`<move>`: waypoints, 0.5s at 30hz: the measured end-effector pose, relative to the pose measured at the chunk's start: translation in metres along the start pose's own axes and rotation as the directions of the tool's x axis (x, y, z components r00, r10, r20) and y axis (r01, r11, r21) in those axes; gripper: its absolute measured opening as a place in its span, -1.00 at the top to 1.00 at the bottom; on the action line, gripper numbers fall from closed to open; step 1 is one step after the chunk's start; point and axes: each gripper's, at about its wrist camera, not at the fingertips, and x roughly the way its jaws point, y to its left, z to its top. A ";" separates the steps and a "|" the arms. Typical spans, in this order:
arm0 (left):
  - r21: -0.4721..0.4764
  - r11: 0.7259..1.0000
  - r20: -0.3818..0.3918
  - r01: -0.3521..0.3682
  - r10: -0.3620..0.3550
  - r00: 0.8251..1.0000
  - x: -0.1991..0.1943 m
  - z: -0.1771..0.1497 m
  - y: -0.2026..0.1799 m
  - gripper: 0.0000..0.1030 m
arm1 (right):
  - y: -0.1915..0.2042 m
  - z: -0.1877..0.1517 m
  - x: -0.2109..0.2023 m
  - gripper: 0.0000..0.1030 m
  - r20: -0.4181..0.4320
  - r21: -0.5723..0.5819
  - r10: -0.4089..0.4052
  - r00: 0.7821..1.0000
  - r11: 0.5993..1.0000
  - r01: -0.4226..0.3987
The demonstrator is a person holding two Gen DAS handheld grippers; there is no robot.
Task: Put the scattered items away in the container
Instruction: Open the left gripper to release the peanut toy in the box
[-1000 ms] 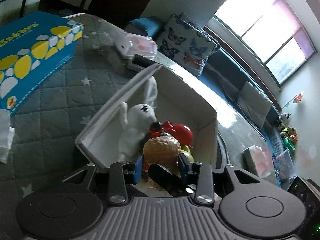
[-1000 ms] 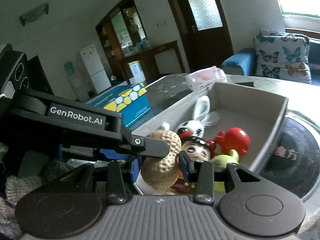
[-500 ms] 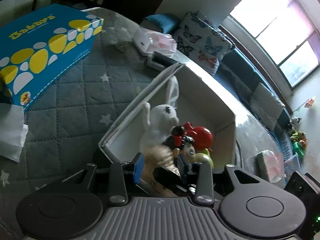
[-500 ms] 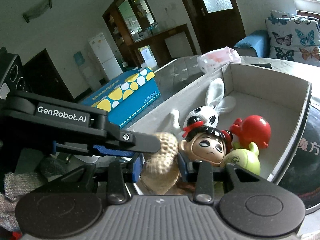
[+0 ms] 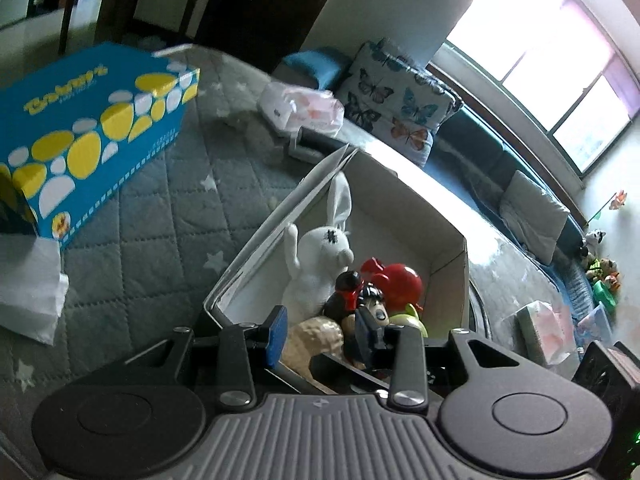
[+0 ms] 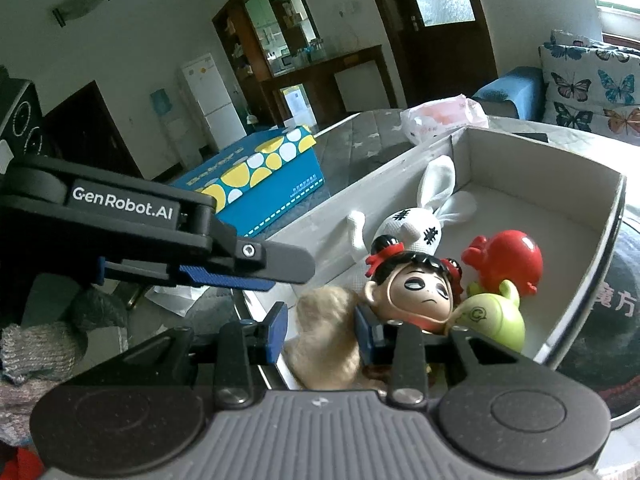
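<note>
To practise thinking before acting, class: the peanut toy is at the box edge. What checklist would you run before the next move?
1. Peanut toy between the right gripper pads: ok.
2. Firm grip on it: cannot tell, the toy is blurred.
3. Toy fully over the white box: cannot tell, it sits at the near edge.
4. Bare floor left in the box: ok, at the far end.
5. Left gripper out of the way: not ok, it hangs close above the toy.
6. Drop spot free: not ok, the doll lies right beside.
</note>
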 end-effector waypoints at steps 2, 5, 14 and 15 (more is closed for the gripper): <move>0.019 1.000 0.021 0.000 -0.001 1.000 -0.003 -0.002 -0.002 0.24 | 0.000 -0.001 -0.003 0.28 0.006 -0.001 -0.001 1.000 1.000 0.001; 0.041 0.999 0.045 0.008 -0.010 0.999 -0.009 -0.004 -0.006 0.24 | 0.002 -0.002 -0.009 0.28 0.015 -0.004 -0.006 1.000 1.000 0.006; 0.119 0.992 0.084 0.046 -0.056 0.995 -0.024 -0.019 -0.023 0.24 | 0.007 -0.007 -0.039 0.06 0.068 -0.018 -0.035 0.997 0.999 0.037; 0.130 0.990 0.086 0.046 -0.058 0.995 -0.024 -0.022 -0.026 0.24 | 0.007 -0.008 -0.043 0.04 0.074 -0.022 -0.043 0.996 0.999 0.045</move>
